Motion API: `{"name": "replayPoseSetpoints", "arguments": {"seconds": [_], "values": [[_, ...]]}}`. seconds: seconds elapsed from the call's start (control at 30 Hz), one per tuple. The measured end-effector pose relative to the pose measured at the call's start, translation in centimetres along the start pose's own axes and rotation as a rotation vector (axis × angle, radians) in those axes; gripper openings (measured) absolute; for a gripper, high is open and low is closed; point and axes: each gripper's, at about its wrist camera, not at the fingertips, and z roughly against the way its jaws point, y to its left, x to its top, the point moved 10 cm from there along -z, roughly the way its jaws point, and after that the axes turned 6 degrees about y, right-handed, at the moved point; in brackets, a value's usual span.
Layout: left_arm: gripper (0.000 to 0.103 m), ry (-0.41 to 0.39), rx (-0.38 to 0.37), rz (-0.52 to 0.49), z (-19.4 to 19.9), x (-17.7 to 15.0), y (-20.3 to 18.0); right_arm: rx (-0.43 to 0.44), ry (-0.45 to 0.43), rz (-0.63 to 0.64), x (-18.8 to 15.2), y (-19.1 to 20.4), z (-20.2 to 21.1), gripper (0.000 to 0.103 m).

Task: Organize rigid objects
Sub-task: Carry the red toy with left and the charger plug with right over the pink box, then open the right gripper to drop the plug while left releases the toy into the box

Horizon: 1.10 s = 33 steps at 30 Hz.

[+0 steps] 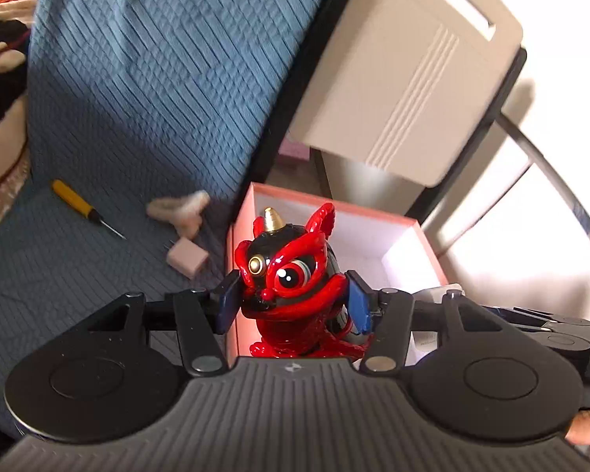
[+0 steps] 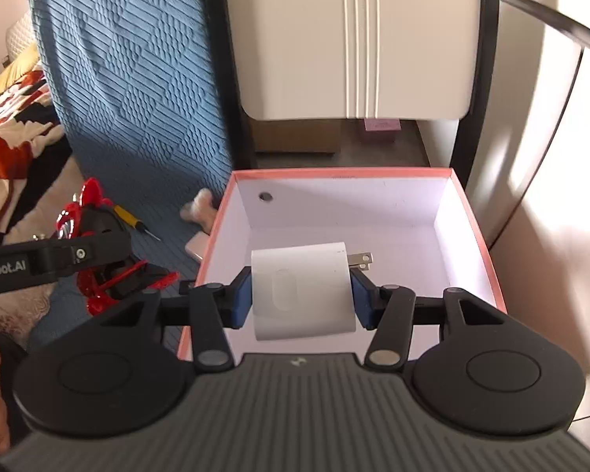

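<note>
My left gripper (image 1: 293, 301) is shut on a glossy red and black lion figurine (image 1: 295, 275) with a gold horn, held at the left wall of a pink box (image 1: 334, 206) with a white inside. In the right wrist view, my right gripper (image 2: 301, 299) is shut on a white plug-in charger (image 2: 301, 291), its metal prongs pointing right, above the open pink box (image 2: 476, 236). The figurine (image 2: 98, 275) and left gripper arm show at the left of that view. The box floor that shows is bare.
On the blue ribbed bedcover (image 1: 137, 78) lie a yellow-handled screwdriver (image 1: 74, 198), a pale pink block (image 1: 187, 261) and a cream bone-shaped piece (image 1: 179, 208). A beige cabinet (image 1: 405, 78) stands behind the box. A dark curved rail (image 2: 550, 19) runs at the right.
</note>
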Motion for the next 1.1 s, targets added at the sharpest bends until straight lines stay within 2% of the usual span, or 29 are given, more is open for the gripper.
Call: {"name": "replayPoseSetpoints", "arguments": {"seconds": [0.37, 0.57, 0.67, 0.7, 0.83, 0.97, 1.1], "values": [[0.061, 0.103, 0.007, -0.048, -6.3, -3.9, -1.5, -0.022, 0.149, -0.075, -6.0, -4.8, -5.8, 0.055], [0.061, 0.163, 0.016, -0.057, -8.6, -5.3, -1.8, -0.019, 0.217, -0.083, -8.6, -5.9, -7.7, 0.055], [0.062, 0.191, -0.053, -0.009, -8.9, -5.7, -2.0, -0.019, 0.233, -0.11, -9.4, -6.2, -8.0, 0.055], [0.062, 0.187, -0.061, -0.002, -8.8, -5.6, -2.1, -0.018, 0.233, -0.122, -9.5, -6.3, -8.1, 0.055], [0.062, 0.162, -0.014, -0.047, -7.5, -4.9, -2.1, -0.033, 0.237, -0.124, -9.9, -6.2, -7.8, 0.055], [0.062, 0.106, -0.009, -0.085, -4.9, -3.3, -2.4, -0.05, 0.221, -0.133, -9.1, -6.2, -6.9, 0.062], [0.062, 0.037, 0.001, -0.126, -1.8, -1.4, -2.6, -0.006, 0.142, -0.173, -7.1, -5.4, -4.3, 0.062]]}}
